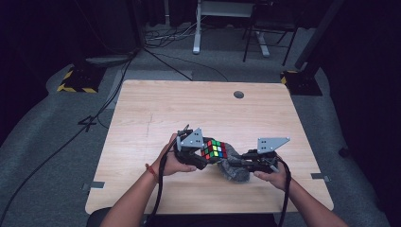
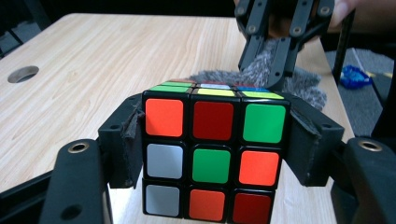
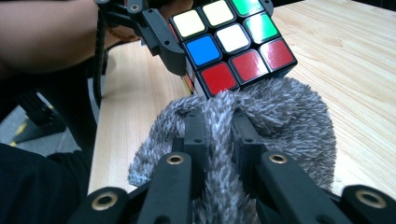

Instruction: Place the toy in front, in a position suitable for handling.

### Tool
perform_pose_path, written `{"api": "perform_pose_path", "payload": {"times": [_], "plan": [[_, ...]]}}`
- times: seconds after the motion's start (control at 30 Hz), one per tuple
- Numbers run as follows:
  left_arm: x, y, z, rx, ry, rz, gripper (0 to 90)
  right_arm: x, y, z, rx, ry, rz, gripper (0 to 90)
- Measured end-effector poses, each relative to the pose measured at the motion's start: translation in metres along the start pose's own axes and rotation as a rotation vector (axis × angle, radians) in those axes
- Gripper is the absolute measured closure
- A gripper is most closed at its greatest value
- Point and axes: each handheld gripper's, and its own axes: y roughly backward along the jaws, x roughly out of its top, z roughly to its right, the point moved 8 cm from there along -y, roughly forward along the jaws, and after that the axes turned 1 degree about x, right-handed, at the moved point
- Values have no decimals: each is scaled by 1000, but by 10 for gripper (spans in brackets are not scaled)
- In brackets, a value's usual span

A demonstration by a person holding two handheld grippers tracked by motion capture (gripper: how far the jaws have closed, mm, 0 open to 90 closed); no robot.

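Grey fuzzy cloth point(image 3: 280, 126) is pinched between the jaws of the right gripper point(image 3: 219, 135), which are drawn in narrow with a fold of the pile squeezed between them. A cube point(image 2: 212, 156) of coloured squares is clamped by the left gripper point(image 2: 212, 149), one pad pressed on each side face; no earlier view is at hand to show how that grip came about. From above, the cube point(image 1: 213, 149) is seen held just over the table point(image 1: 156, 104), near its front edge and about midway across, with the cloth point(image 1: 234, 169) directly beside and partly under it. The cube's lower edge is met by the cloth in the right gripper view. Both grippers are held close together, left gripper point(image 1: 201, 153) and right gripper point(image 1: 243, 158) facing each other.
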Motion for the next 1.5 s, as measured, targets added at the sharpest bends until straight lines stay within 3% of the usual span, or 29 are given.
{"api": "perform_pose_path", "payload": {"times": [0.23,0.53,0.87,0.97,1.13,1.27,1.37,1.43,1.5], "plan": [[-7,-1,2,-9,-40,-55,325,-3,-2,0,-4,9,-15,798],[-7,-1,1,-25,-5,-28,323,0,1,0,-8,7,5,799],[-10,-6,0,-35,5,-66,323,1,1,-1,-22,30,-1,799],[-12,-10,0,-20,-8,-83,327,2,3,0,-29,36,9,799],[-5,-5,-4,32,0,-18,337,1,3,3,-35,23,3,800],[4,2,-2,34,-2,33,338,-10,-6,3,-33,39,-82,800],[7,4,2,16,-9,52,338,-16,-12,1,-17,47,-126,798],[6,2,3,13,-29,36,337,-13,-11,1,-23,57,-119,797],[4,2,5,-36,-27,41,337,-8,-6,2,-39,54,-91,797]]}}
